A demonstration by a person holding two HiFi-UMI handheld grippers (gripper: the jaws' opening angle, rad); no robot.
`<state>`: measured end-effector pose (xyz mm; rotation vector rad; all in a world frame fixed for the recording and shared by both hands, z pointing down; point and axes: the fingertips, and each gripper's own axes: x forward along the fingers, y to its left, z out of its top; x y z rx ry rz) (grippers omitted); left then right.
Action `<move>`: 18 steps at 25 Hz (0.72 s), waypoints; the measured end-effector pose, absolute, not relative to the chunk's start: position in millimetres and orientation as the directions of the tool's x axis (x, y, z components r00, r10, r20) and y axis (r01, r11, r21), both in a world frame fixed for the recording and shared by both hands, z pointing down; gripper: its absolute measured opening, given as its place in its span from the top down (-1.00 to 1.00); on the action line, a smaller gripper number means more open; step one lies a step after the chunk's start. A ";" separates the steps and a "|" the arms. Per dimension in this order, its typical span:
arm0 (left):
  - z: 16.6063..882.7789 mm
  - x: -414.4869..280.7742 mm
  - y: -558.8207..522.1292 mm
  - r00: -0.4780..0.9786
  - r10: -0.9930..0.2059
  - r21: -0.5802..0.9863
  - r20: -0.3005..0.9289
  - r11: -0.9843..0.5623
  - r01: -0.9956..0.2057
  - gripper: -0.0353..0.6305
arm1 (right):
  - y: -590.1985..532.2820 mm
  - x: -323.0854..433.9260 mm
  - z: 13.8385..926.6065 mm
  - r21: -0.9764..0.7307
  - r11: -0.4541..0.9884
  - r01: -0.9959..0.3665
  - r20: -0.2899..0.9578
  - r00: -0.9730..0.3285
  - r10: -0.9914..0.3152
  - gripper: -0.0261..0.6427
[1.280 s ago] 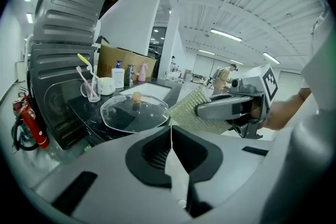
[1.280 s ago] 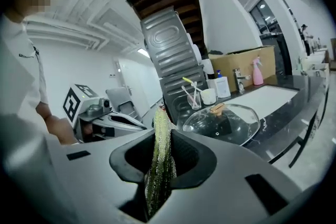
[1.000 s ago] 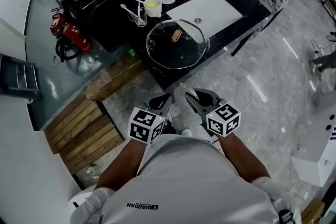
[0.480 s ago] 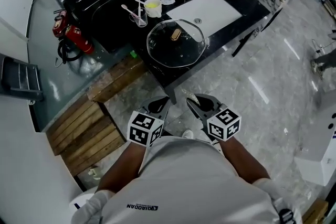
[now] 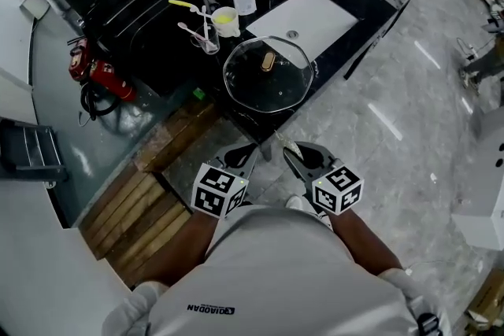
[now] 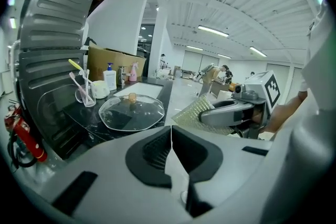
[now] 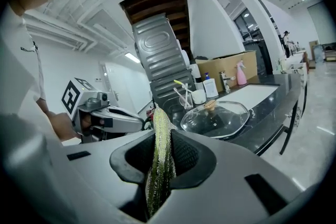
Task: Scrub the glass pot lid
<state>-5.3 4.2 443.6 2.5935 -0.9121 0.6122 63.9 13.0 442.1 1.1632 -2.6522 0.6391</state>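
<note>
Glass pot lid [image 5: 269, 75] is laid on glossy worktop [image 5: 358, 8]; mesh pad [image 7: 158, 119] is clamped by right gripper [image 7: 161, 150], left gripper [image 6: 171, 140] clenched.

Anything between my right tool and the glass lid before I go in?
Nothing in the way: head view shows only floor and counter edge between the right tool, holding the scrub cloth, and the glass lid.

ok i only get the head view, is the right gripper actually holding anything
observer: Yes. The right gripper is shut on a green pad, held edge-on.
operator: and the left
observer: The left gripper is shut with nothing in it, fingers pressed together.
operator: how's the lid sitting
observer: From the side, the lid sits dome up on the counter, knob on top.
</note>
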 end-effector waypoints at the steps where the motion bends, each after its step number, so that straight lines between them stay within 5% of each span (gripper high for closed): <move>1: 445.2 -10.8 1.3 0.709 -0.502 0.159 0.495 -0.750 -0.642 0.84 | 10.0 59.8 442.0 -0.311 0.592 -0.744 0.324 -0.668 -0.669 0.66; 18: 445.7 -49.7 -26.6 0.757 -0.463 0.195 0.461 -0.780 -0.595 0.84 | -2.0 31.8 441.5 -0.280 0.513 -0.811 0.367 -0.584 -0.724 0.66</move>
